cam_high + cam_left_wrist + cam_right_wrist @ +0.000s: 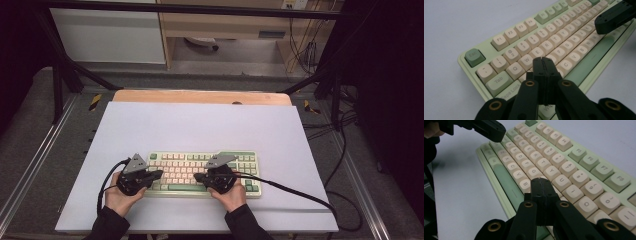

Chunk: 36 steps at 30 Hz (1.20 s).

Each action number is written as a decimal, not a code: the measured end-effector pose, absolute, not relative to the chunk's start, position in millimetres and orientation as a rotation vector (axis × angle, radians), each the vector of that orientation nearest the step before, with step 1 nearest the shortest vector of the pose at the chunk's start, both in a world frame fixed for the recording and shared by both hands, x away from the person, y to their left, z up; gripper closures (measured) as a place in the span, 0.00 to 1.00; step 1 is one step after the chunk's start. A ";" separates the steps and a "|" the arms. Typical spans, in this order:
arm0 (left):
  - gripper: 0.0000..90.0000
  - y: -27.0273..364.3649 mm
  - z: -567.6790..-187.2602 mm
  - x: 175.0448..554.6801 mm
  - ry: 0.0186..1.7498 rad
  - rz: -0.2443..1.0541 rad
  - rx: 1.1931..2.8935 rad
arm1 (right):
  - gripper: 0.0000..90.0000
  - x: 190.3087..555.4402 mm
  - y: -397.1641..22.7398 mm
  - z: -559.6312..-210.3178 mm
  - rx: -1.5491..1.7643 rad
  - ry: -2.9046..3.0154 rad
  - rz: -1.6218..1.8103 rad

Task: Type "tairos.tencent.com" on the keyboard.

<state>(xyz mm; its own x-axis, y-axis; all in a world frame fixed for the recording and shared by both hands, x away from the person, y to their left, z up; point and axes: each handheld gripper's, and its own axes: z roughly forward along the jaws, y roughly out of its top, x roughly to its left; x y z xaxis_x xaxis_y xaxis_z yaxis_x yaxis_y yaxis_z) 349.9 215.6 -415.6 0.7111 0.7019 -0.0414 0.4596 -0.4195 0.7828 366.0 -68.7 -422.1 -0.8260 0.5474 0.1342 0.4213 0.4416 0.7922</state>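
Note:
A cream and green keyboard [182, 161] lies on the white mat near the front edge. My left gripper [159, 174] hovers over its left half, jaws shut with nothing between them. In the left gripper view the closed tips [543, 60] sit just above the keyboard [524, 46], near the letter keys below W and E. My right gripper [197, 177] is over the middle of the keyboard, also shut and empty. In the right gripper view its tips [541, 180] sit close above the keyboard [554, 155], by the keys below Y and U. Both grippers point toward each other.
The white mat [200, 125] covers most of a wooden table [200, 96]. The right gripper's black cable [300, 192] trails across the mat toward the right edge. Metal frame posts stand at the back corners, and loose cables lie on the floor at right.

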 end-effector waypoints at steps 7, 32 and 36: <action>1.00 210.6 -413.3 349.9 0.872 0.373 2.088 | 1.00 366.9 -88.3 -416.4 0.892 2.515 1.339; 1.00 155.9 -413.5 370.6 0.830 0.369 2.139 | 1.00 362.9 -134.7 -419.1 0.960 2.464 1.322; 1.00 151.4 -417.9 374.4 0.843 0.376 2.151 | 1.00 362.6 -136.3 -418.6 0.966 2.458 1.332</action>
<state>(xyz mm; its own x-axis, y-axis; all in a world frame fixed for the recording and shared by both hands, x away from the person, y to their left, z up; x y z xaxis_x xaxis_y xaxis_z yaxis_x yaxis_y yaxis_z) 374.4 151.4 -417.9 0.7365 0.6764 -0.0078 0.4457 -0.4765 0.7579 362.6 -136.3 -418.6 -0.7716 0.6205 0.1398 0.4559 0.3863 0.8018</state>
